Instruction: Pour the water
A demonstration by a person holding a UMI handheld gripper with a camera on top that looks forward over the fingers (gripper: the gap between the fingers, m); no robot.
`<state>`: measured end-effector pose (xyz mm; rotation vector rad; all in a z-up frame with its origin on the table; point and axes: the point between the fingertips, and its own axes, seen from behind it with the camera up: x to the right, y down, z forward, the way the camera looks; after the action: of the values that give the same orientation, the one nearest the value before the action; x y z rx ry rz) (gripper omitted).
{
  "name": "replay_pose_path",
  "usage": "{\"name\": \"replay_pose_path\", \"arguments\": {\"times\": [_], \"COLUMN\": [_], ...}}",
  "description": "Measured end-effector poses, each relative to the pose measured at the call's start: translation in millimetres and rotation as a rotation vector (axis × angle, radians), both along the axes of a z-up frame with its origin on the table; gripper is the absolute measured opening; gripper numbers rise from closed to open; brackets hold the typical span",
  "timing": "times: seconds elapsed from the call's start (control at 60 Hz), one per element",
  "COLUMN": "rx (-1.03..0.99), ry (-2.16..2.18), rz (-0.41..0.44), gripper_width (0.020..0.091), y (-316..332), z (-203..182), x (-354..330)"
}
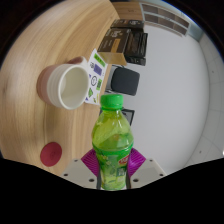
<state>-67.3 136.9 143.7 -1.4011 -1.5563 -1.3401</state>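
Jaws closed on a green plastic bottle [113,140], purple pads [90,160] pressing its ribbed sides, green cap upright, white rounded cup [68,87] beyond on the pale wooden table [30,60], pink round lid [51,153] nearby

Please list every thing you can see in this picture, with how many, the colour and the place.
Bottle: one, green with a green cap, upright between the fingers.
Cup: one, white, on the table beyond the bottle, opening tipped toward the camera.
Round lid: one, pink, on the table beside the bottle.
Box: one, black, beyond the bottle.
Packet: one, white and green, between cup and box.
Table: one, light wood.
Gripper: one, purple pads, shut on the bottle.
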Motion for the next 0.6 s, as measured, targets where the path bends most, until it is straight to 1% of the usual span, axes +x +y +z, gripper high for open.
{"name": "replay_pose_path", "arguments": {"times": [0.15,0.233,0.417,0.517,0.55,0.6], "rx": [-0.002,-0.006,-0.017,-0.018,-0.012,-0.012], "ry": [-0.231,-0.324,-0.297,-0.169,-0.070,0.134], "rz": [0.098,0.120,0.074,0.056,0.032,-0.038], "gripper_width": [0.0327,0.0328,0.0326,0.0328,0.0328,0.0329], "y": [9,11,8,2,-1,-11], "z": [-2,-5,-11,-10,-5,-2], "x": [-15,-17,-12,-14,-14,-12]}}
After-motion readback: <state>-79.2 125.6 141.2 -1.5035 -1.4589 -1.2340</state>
